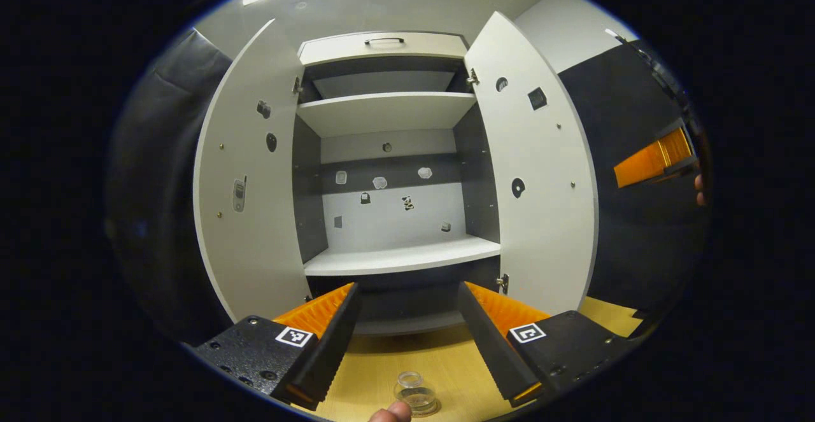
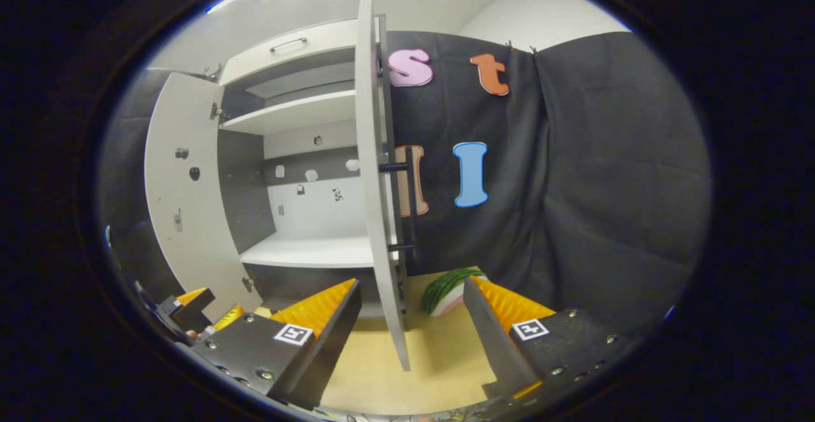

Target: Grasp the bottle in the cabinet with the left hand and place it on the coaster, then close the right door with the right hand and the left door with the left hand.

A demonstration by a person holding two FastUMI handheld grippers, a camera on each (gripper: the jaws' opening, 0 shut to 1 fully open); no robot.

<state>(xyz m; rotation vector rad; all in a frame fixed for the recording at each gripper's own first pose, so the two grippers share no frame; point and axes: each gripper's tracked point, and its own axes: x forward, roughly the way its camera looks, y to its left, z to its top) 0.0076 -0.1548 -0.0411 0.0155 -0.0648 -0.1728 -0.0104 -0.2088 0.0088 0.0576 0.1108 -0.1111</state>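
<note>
A small clear bottle (image 1: 415,393) stands upright on the wooden table top (image 1: 382,365), below and between my left gripper's fingers; whether a coaster lies under it I cannot tell. My left gripper (image 1: 409,288) is open and holds nothing, facing the open white cabinet (image 1: 395,256), whose shelves are bare. The left door (image 1: 245,186) and right door (image 1: 541,174) both stand wide open. In the right gripper view, the right door (image 2: 375,186) is edge-on with its dark handle (image 2: 409,199) on the outer side. My right gripper (image 2: 411,285) is open, one finger on each side of the door's lower edge.
A fingertip (image 1: 389,414) shows beside the bottle. A watermelon-slice toy (image 2: 449,291) lies on the table behind the right door. The other gripper (image 1: 652,161) shows at the far right of the left gripper view, and the left one (image 2: 191,307) low left in the right gripper view.
</note>
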